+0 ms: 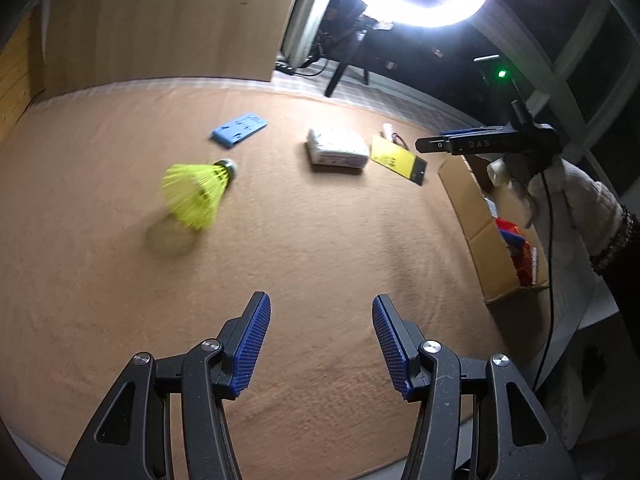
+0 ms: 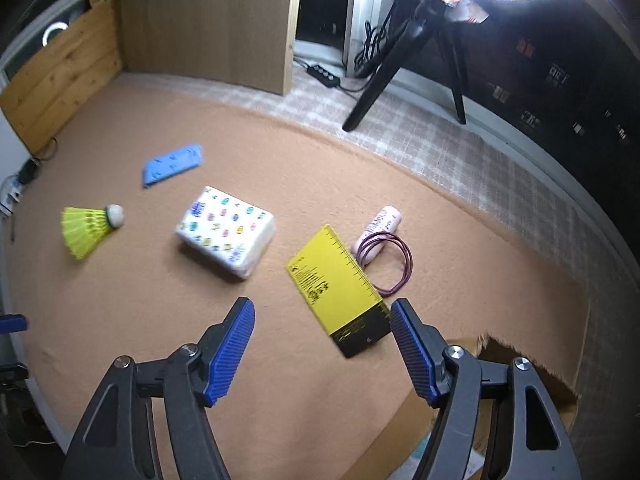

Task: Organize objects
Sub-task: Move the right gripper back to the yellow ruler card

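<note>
Blue-padded left gripper (image 1: 320, 344) hangs half open, holding nothing, over bare tan cloth (image 1: 300, 240); the shuttlecock (image 1: 198, 194) lies ahead to its left. Right gripper (image 2: 322, 350) gapes empty just short of the yellow card (image 2: 340, 284), with the tissue pack (image 2: 226, 230) beyond and the box (image 1: 480, 216) at the cloth's right edge.

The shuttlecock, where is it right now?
The shuttlecock lies on its side on the tan mat, far left in the right wrist view, left of the tissue pack and below the blue card.
</note>
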A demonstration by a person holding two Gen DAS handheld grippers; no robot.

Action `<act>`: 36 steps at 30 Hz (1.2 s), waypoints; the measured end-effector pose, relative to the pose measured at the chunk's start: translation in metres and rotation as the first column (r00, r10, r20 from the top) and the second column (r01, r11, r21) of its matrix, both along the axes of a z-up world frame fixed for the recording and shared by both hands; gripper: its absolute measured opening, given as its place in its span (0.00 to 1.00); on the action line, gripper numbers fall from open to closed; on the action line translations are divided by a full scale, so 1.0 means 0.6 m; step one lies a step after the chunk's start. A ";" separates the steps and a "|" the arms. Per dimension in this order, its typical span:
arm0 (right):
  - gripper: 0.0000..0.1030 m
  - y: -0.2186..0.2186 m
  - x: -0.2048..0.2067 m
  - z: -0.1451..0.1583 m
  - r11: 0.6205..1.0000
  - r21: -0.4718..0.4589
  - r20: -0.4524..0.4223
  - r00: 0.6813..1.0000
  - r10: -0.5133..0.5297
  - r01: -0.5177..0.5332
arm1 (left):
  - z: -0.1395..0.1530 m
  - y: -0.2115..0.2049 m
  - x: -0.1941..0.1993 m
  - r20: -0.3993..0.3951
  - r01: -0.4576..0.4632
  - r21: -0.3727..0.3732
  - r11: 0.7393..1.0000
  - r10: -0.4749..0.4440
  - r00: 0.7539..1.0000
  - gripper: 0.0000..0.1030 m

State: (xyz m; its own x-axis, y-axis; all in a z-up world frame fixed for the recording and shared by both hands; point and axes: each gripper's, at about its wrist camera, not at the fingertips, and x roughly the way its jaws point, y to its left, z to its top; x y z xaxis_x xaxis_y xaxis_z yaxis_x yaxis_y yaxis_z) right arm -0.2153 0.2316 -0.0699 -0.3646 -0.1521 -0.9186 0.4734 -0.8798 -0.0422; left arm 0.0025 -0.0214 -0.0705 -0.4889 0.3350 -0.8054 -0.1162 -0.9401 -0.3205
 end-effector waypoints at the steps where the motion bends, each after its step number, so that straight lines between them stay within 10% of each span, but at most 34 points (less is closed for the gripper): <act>1: 0.65 -0.002 -0.005 -0.005 1.000 0.008 0.006 1.000 0.001 -0.001 | -0.002 -0.004 0.001 0.003 -0.005 0.002 1.000 0.005 1.000 0.55; 14: 0.65 -0.022 -0.065 -0.056 0.994 0.111 0.053 0.999 0.005 -0.011 | -0.023 -0.024 -0.007 0.029 -0.031 0.019 0.999 0.030 0.999 0.55; 36: 0.65 -0.048 -0.041 -0.101 0.994 0.032 0.248 0.964 0.095 -0.106 | -0.036 -0.025 -0.027 0.059 -0.034 0.042 0.999 0.031 0.998 0.55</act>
State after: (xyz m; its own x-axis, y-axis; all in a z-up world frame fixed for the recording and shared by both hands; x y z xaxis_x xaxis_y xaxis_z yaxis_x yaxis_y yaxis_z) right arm -0.2401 0.2027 -0.1308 -0.1116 -0.1335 -0.9847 0.5599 -0.8272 0.0487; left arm -0.0138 -0.0365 -0.0923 -0.4530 0.3548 -0.8179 -0.0660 -0.9282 -0.3661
